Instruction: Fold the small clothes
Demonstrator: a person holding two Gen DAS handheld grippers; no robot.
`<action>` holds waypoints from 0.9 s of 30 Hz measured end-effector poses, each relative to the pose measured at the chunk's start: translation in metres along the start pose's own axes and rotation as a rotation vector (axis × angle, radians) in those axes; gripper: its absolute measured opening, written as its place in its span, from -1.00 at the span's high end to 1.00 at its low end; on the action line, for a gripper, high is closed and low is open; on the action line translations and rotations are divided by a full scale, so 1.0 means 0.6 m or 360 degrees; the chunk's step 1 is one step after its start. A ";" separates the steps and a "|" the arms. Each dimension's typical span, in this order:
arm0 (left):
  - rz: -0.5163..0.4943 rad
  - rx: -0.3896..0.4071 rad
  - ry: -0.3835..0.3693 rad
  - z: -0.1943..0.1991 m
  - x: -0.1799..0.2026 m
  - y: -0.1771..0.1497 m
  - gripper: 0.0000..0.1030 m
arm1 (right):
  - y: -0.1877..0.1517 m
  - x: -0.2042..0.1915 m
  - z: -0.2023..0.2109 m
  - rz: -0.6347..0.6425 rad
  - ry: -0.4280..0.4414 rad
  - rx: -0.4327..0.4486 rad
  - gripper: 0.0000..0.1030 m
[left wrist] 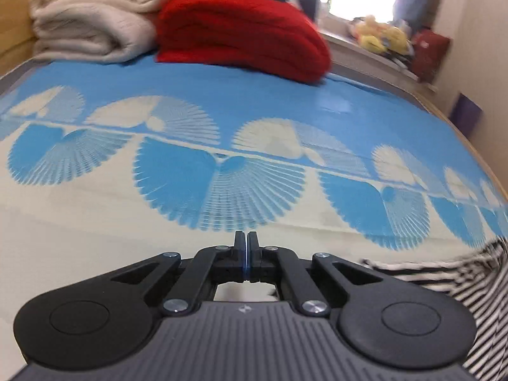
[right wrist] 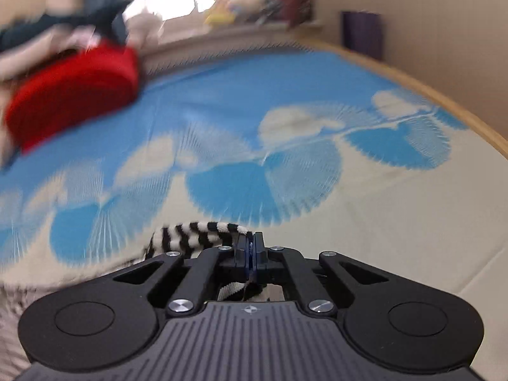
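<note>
Two wrist views at one instant of folding a small garment on a bed. The right tool (right wrist: 250, 247) has its jaws pressed together on an edge of the black-and-white striped garment (right wrist: 193, 233); a striped fold arches up and away to the tool's left, and more of the cloth shows through the gap behind the jaws. The left tool (left wrist: 247, 241) is also fully closed, its pads meeting with nothing visibly between them (no stripe shows at or behind the jaws), so it is judged empty.

In the left wrist view the striped garment (left wrist: 470, 279) lies off to that tool's right, toward the bed's near right corner, and runs out of frame. The cloth's long axis cannot be told from either view. The relation that governs the coming move is therefore this: the garment hangs from the right tool alone and extends toward the left one, so the right hand is the nearer, and the left would need to open and reach rightward to take a second edge.

The bed carries a bedspread (left wrist: 222, 101) with a blue band toward the far edge, a cream band toward the near edge, and fan-shaped motifs along the seam. At the far edge sit a folded cream blanket (left wrist: 95, 25) and a red knit bundle (left wrist: 241, 38), touching. A bright window sill (left wrist: 374, 54) with blurred soft items lies beyond the far right corner; a plain wall bounds the right.
</note>
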State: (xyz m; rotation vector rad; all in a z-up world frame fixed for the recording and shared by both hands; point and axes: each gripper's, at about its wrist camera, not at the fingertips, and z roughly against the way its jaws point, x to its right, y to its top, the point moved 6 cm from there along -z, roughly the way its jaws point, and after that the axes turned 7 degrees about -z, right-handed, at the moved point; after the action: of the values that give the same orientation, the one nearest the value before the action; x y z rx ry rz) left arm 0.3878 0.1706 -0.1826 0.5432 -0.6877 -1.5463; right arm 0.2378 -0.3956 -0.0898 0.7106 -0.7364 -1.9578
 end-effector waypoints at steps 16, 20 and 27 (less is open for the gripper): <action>-0.0243 0.0022 0.0066 0.005 0.023 -0.033 0.97 | -0.040 0.002 0.027 0.0081 0.0022 -0.0240 0.10; -0.0048 -0.0348 -0.0091 -0.017 0.003 -0.068 0.37 | -0.049 -0.011 0.049 0.0213 0.0063 -0.0260 0.10; 0.0440 -0.0533 -0.0406 0.021 -0.083 -0.113 -0.37 | -0.044 -0.013 0.126 0.0315 0.0165 -0.0260 0.10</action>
State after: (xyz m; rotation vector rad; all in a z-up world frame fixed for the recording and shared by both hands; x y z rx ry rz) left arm 0.3356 0.2229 -0.2245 -0.0024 -0.6469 -1.4399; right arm 0.1720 -0.3613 -0.0580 0.6112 -0.5548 -1.7640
